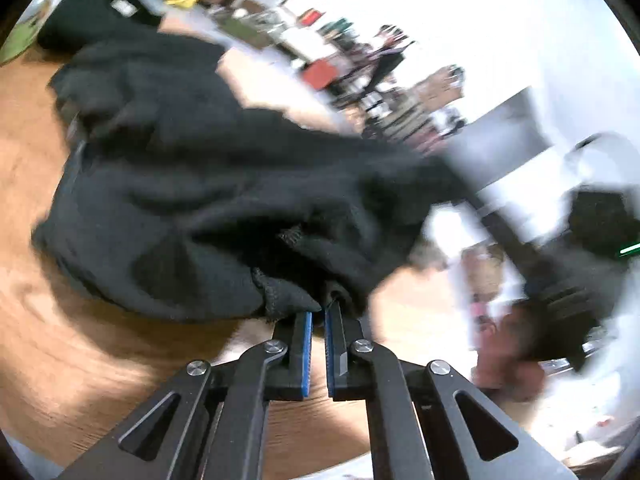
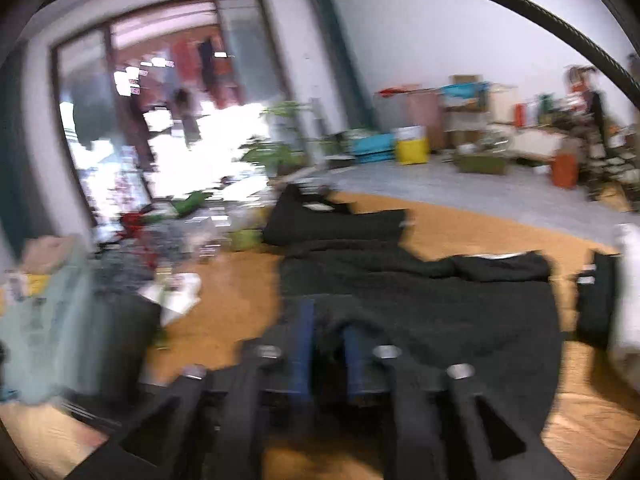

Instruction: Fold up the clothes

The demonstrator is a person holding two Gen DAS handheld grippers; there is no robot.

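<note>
- The left gripper [image 1: 323, 312] is pinched tight on a hemmed edge of the black garment [image 1: 192, 184], with just a sliver of gap between the blue pads [image 1: 307, 354].
- From that pinch the cloth looks lifted, and it bunches back in big folds over the wooden table [image 1: 60, 320].
- In the right wrist view the same black garment [image 2: 420, 304] lies spread across the middle of the table [image 2: 236, 304], reaching back toward its far edge.
- The right gripper [image 2: 328, 320] has cloth between its fingers [image 2: 306, 340] and they look clamped on the garment, though it's all pretty blurry.
- Another folded black piece [image 2: 332, 220] sits near the far edge of the table, just behind the spread garment.
- A further dark piece [image 2: 596, 300] lies at the right edge.
</note>
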